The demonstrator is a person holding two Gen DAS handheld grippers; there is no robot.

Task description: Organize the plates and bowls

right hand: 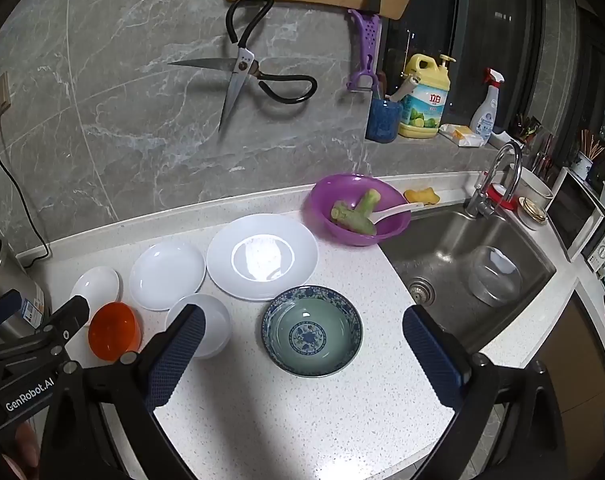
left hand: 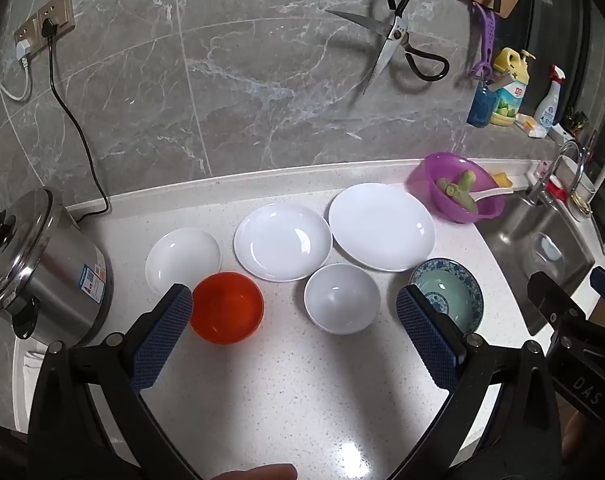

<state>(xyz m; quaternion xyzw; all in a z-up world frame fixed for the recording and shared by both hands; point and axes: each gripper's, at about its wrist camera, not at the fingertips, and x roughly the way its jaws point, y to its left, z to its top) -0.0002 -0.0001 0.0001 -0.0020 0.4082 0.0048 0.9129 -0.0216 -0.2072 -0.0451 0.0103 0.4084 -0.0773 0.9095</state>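
Three white plates lie in a row on the counter: small (left hand: 182,258) (right hand: 96,286), medium (left hand: 282,240) (right hand: 166,274), large (left hand: 382,226) (right hand: 262,256). In front of them stand an orange bowl (left hand: 226,306) (right hand: 112,330), a white bowl (left hand: 342,298) (right hand: 212,320) and a blue patterned bowl (left hand: 452,294) (right hand: 312,330). My left gripper (left hand: 294,328) is open and empty, above the counter in front of the orange and white bowls. My right gripper (right hand: 302,354) is open and empty, with the blue patterned bowl between its fingers' line of sight.
A steel rice cooker (left hand: 42,272) stands at the left. A purple bowl (right hand: 356,210) with vegetable scraps and a white spoon sits behind the large plate. The sink (right hand: 462,264) lies to the right. Scissors (right hand: 246,76) hang on the wall.
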